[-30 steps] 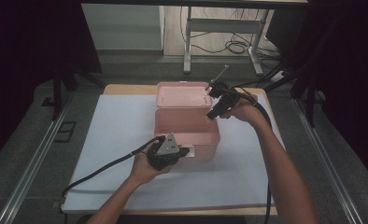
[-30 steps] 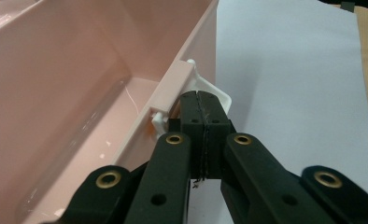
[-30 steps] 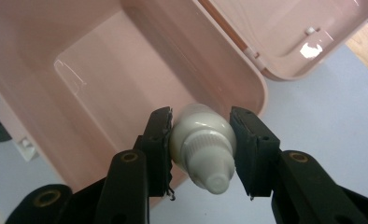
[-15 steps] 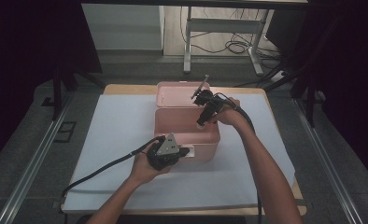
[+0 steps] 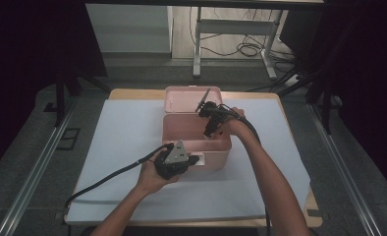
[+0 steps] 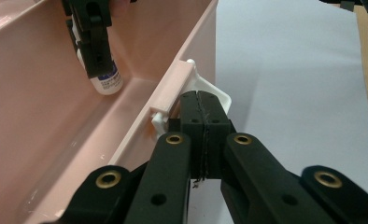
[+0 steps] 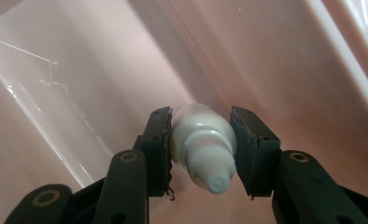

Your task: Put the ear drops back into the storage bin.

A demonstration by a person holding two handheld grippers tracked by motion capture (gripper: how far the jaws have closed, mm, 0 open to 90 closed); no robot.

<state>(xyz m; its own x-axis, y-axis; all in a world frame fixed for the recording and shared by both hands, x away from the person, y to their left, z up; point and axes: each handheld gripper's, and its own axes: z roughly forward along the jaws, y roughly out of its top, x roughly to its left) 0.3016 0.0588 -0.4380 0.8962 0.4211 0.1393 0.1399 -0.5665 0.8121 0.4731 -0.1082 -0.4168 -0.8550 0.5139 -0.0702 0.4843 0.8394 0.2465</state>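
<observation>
I have the small white bottle clamped between the pads of my right gripper, cap toward the camera, hanging inside the open pink box close to its right wall and above the floor. My left gripper is clenched tight at the white latch on the near wall, steadying the box, though I cannot tell whether it pinches anything. I judge this the placing step: next I must sink the bottle to the floor, then let the pads part

small bottle label – blue print, perhaps text, too blurred to read.
</observation>
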